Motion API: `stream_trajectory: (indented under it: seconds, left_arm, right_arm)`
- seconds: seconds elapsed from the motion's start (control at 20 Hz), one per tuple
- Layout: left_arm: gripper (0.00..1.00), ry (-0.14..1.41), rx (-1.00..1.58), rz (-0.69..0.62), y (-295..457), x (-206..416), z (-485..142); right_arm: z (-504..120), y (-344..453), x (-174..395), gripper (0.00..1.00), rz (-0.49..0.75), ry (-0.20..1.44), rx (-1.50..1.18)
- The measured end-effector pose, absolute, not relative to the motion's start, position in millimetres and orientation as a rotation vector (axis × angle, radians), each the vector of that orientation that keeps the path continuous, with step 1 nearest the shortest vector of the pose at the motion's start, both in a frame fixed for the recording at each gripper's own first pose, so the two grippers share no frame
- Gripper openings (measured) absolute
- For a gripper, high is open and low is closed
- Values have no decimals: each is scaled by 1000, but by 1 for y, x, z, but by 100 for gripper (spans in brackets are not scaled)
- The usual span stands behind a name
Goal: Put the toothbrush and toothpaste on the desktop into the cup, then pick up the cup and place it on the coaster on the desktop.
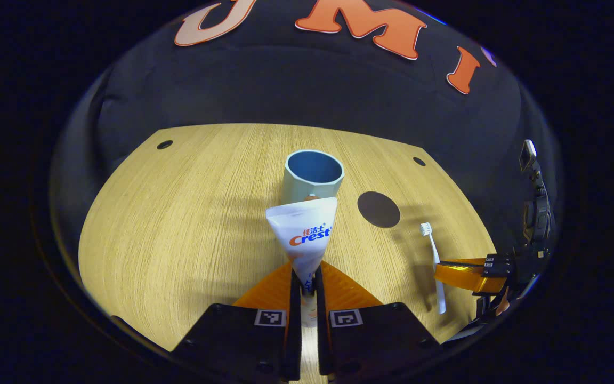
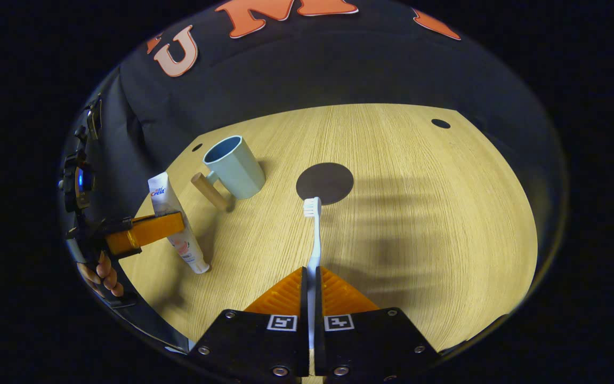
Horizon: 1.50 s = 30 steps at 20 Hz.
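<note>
Left hand-held gripper (image 1: 307, 282) clamps Crest-marked toothpaste (image 1: 306, 234) before cup (image 1: 313, 176); right hand-held gripper (image 2: 311, 282) clamps toothbrush (image 2: 313, 234).

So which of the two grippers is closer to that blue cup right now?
Left. The left gripper holds the toothpaste just in front of the cup. The right gripper, clamped on the toothbrush, sits farther back, off to the cup's side.

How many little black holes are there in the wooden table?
3. In the left gripper view, one hole sits at the far left corner of the table and one at the far right. The right gripper view shows a third. Others may be hidden.
</note>
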<state>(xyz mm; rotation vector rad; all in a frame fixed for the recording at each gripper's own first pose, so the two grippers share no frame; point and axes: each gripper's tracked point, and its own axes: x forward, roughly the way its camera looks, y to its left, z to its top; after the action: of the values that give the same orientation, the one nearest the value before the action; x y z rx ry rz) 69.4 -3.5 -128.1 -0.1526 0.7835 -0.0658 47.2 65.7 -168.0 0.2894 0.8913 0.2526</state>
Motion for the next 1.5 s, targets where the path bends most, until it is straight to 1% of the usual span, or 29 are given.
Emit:
stream_trajectory:
  seconds: [0.25, 0.55, 0.9, 0.95, 1.2, 1.5]
  left_arm:
    - [16, 653, -166, -66, -6, 90, -96]
    - [17, 486, -217, -77, -6, 123, -41]
    - [15, 273, -190, -61, 1, 166, 8]
    - [16, 252, -187, -57, 2, 171, 12]
    - [16, 245, -180, -57, 5, 201, 2]
    - [16, 356, -196, -62, 8, 224, -54]
  right_arm:
    - [-154, 54, 50, 4, 247, 824, 314]
    - [-146, 48, 60, 4, 241, 763, 341]
    - [-148, 34, 79, 4, 219, 722, 360]
    - [-149, 34, 79, 4, 215, 718, 363]
    - [-147, 34, 79, 4, 208, 695, 381]
    - [-147, 36, 80, 4, 205, 656, 388]
